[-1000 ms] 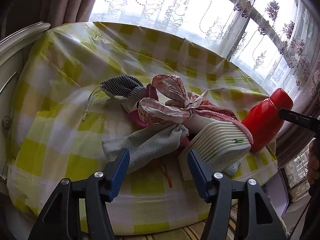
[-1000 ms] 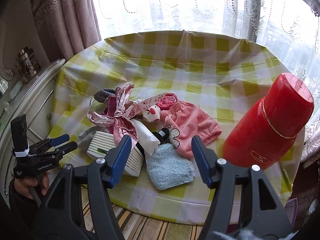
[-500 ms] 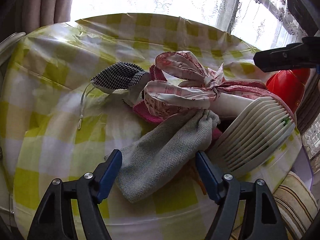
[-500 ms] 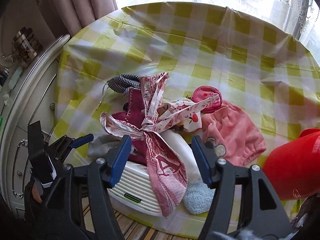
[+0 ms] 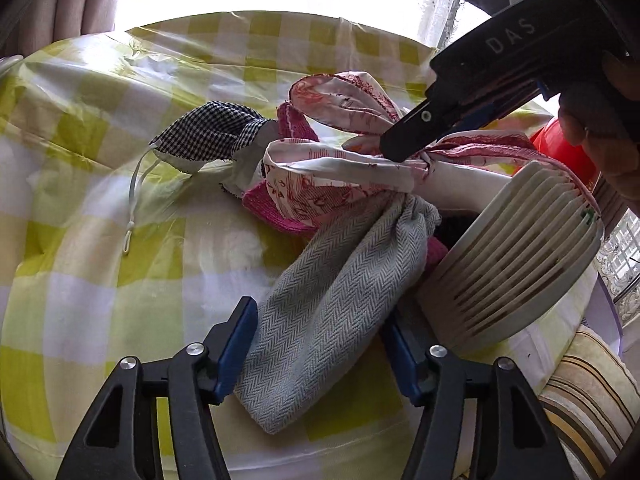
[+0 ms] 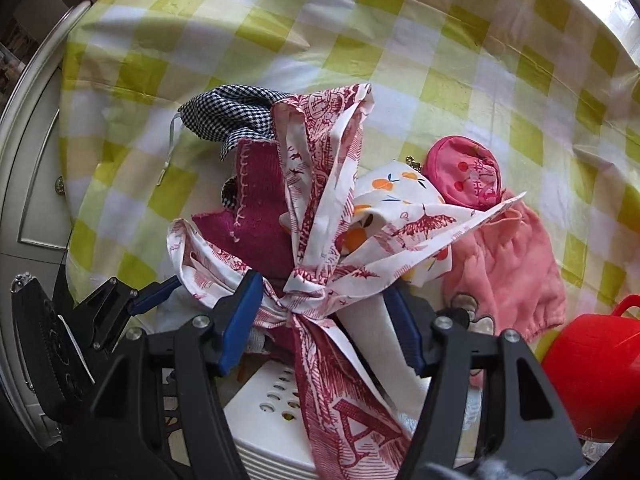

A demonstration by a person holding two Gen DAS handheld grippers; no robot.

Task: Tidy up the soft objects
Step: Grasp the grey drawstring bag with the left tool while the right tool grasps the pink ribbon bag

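While the table (image 6: 420, 40) under its yellow-checked cloth fills most of the room I can see, the soft things lie heaped at its near edge. Biggest there is a white ribbed box (image 5: 516, 268), at the near edge on the right in the left view, with a red jug (image 6: 600, 380) just beyond it at the right edge. A pink fleece garment (image 6: 508, 264) spreads between jug and heap. A grey herringbone pouch (image 5: 332, 312) lies slanted against the box, its closed end towards the near edge. Across the heap runs a red-printed ribbon (image 6: 316, 216) tied in a big bow, resting on a magenta knit piece (image 6: 256, 208). A black-checked mask (image 5: 208, 136) sits behind, towards the left edge, its white cord trailing on the cloth. A small pink cherry pouch (image 6: 464, 172) touches the fleece.

The left gripper (image 5: 320, 344) straddles the grey pouch, its jaws closing, pads not plainly pressing yet. The right gripper (image 6: 328, 320) hangs over the bow's knot, jaws apart on either side, not pinching it.
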